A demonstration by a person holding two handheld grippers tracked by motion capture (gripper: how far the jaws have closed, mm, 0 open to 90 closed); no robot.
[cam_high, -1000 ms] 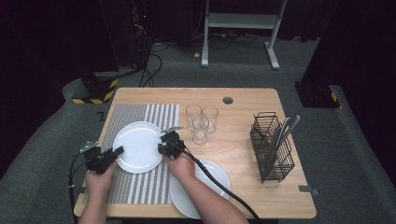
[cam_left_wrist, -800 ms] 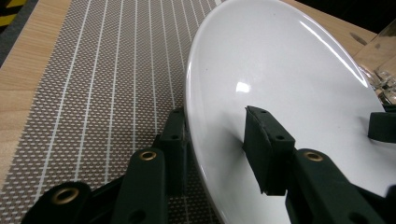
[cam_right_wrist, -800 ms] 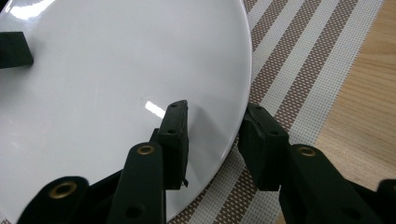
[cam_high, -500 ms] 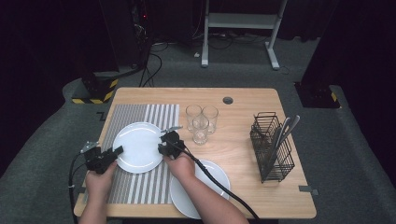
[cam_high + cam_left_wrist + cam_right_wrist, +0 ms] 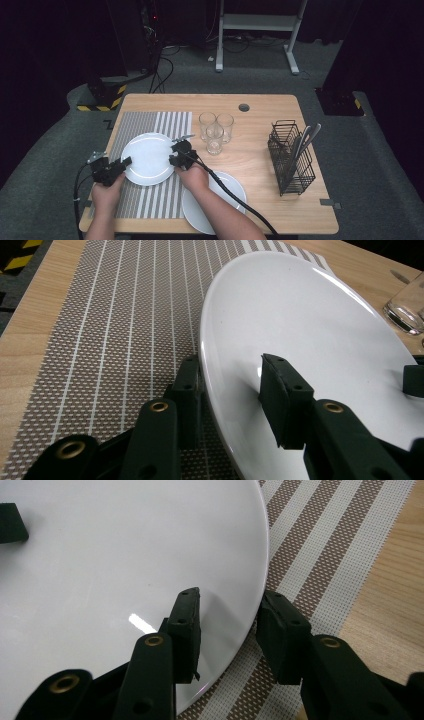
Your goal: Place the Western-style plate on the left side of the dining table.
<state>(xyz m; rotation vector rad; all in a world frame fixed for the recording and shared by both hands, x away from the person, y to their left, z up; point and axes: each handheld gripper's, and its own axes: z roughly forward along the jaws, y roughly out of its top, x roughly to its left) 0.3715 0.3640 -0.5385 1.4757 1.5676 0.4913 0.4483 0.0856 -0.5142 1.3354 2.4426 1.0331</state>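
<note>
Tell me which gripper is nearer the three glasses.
Right. The right gripper is at the plate's right rim, just left of the glasses. The left gripper is at the plate's left rim, the plate lying between it and them.

Pretty dark room: grey carpet floor (image 5: 60, 150), light wooden table (image 5: 280, 115), white metal stand (image 5: 257, 22) behind, black-and-yellow hazard-striped base (image 5: 100, 97), cables (image 5: 165, 60) trailing around.

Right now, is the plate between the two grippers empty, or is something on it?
Empty. The white plate on the striped placemat shows a bare surface in the high view and both gripper views; just jaws straddle its rim on two sides.
</note>
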